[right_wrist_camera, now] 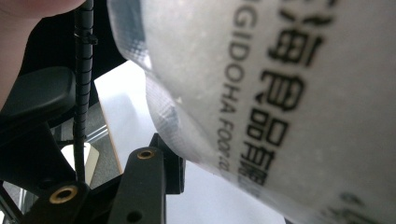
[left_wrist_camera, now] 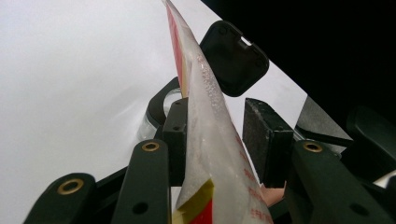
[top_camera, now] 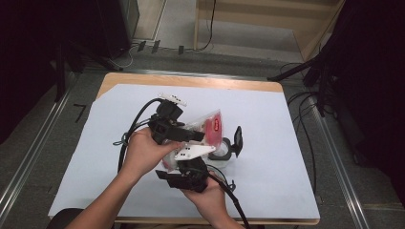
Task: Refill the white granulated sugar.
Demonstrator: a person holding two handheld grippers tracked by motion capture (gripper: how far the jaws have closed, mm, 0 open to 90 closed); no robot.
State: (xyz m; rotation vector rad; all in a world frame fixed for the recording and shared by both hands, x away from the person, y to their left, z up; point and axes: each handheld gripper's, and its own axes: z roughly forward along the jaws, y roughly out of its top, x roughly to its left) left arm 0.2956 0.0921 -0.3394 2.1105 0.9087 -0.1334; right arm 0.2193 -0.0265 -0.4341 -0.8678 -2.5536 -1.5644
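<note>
Both tools meet over the middle of the white sheet, and everything here is placed against the glass jar that stands on it, its black hinged lid swung up and open on the far-right side. A clear food pouch with red print hangs just above and to the left of that jar, probably held there so its contents can go through the open mouth.

The left gripper has the pouch between its jaws: one pad lies against the film, while the other pad stands off with a clear gap, so the jaws sit part-open and the hold looks loose (a steadying touch more than a clamp). Beyond them the jar rim and raised lid show, directly in line.

The right gripper sits on the near side of the jar, under the pouch's lower end. Its own camera has the printed film pressed close, with one jaw showing; whether it clamps the pouch I cannot tell
</note>
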